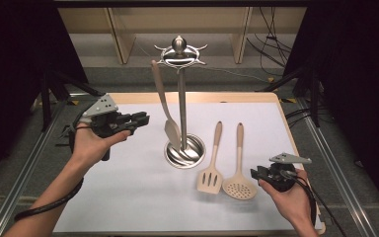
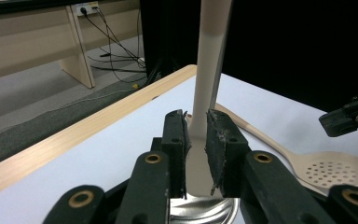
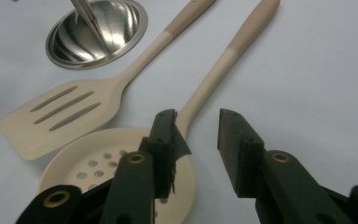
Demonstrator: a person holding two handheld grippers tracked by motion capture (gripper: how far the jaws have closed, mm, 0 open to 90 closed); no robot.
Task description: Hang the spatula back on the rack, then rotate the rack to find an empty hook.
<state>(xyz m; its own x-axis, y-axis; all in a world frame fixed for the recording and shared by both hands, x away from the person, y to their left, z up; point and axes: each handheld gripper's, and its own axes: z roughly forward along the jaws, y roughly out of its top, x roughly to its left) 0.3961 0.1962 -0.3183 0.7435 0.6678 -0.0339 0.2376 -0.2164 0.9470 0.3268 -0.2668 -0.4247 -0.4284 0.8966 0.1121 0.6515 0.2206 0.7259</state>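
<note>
Spatula (image 2: 200, 140), cream with a tan handle end, hangs upright from the steel stand (image 1: 180, 98) and shows between the left gripper (image 1: 140, 119)'s fingers (image 2: 175, 144), which stand narrowly apart; whether they touch it cannot be told. Its blade reaches down to the stand's round dish base (image 1: 184, 151) just beyond those fingers. The right gripper (image 1: 254, 174) has its fingers (image 3: 235, 149) wide apart and empty, hovering just beside the bowl of the skimmer (image 1: 239, 183) lying flat; the slotted turner (image 1: 210, 177) lies next to it, on the far side from those fingers. Both rest on a white sheet covering the counter (image 1: 128, 187), which has a pale wood edge. Beyond are grey floor, wooden legs, trailing cables and black drapes. No readable writing.
</note>
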